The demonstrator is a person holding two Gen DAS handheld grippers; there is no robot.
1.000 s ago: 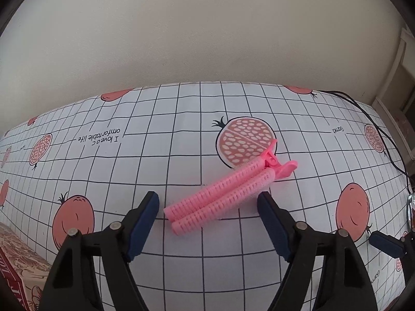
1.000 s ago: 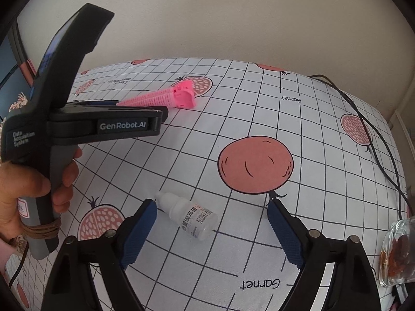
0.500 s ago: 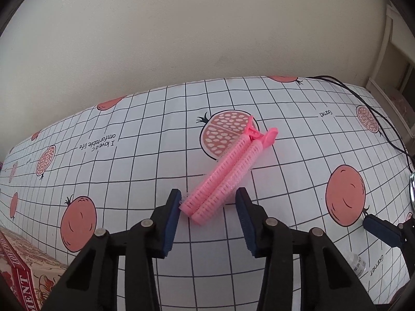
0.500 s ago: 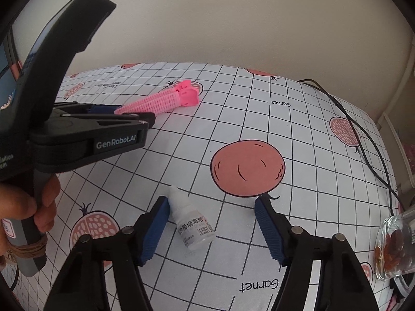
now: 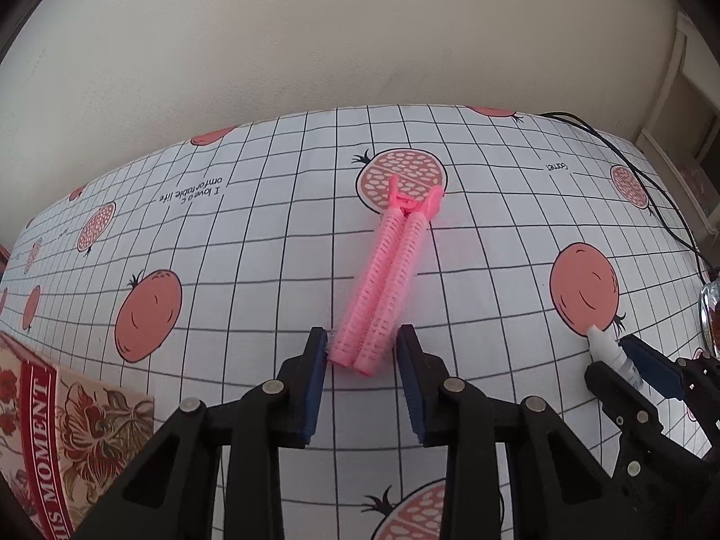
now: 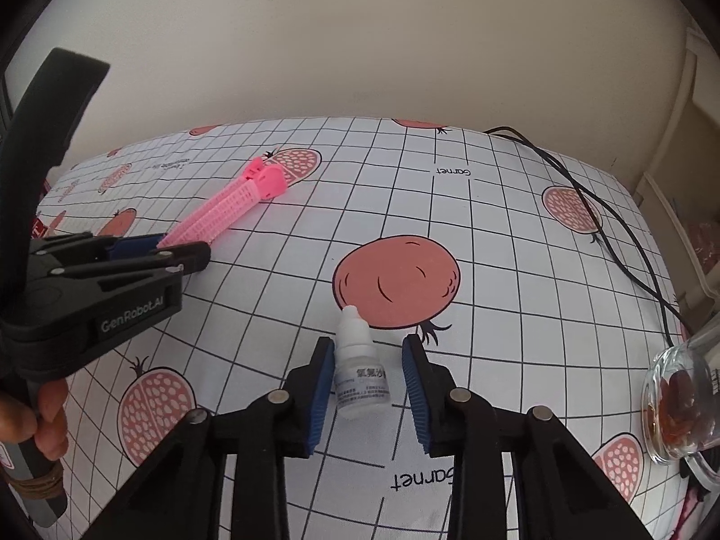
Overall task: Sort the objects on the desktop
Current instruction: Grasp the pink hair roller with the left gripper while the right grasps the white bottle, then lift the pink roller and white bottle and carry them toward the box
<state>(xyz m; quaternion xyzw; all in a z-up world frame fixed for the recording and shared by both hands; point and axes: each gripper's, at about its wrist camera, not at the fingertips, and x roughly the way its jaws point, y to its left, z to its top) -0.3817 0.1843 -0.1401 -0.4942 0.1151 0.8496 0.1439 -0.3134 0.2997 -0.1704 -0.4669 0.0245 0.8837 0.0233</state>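
A pink double-roller hair clip (image 5: pixel 387 270) lies on the checked pomegranate tablecloth (image 5: pixel 252 270). My left gripper (image 5: pixel 362 351) has its blue pads against the clip's near end, and its jaws are closing on it. The right wrist view shows the same clip (image 6: pixel 225 211) with its end inside my left gripper (image 6: pixel 175 249). A small white dropper bottle (image 6: pixel 362 382) lies between the pads of my right gripper (image 6: pixel 366 341). Those jaws are closing too: the left pad touches the bottle, and a slim gap shows at the right pad. The bottle (image 5: pixel 605 346) also appears at the left view's right edge.
A red flower-patterned box (image 5: pixel 54 427) sits at the near left. A glass cup (image 6: pixel 679 405) with reddish-brown contents stands at the near right. A black cable (image 6: pixel 607 225) runs along the right side. A person's hand (image 6: pixel 45 414) holds the left gripper's handle. A plain wall stands behind the table.
Both pairs of jaws have narrowed from wide open around their objects. The clip has swung from slanted into line with the left fingers. The bottle has turned into line with the right fingers.
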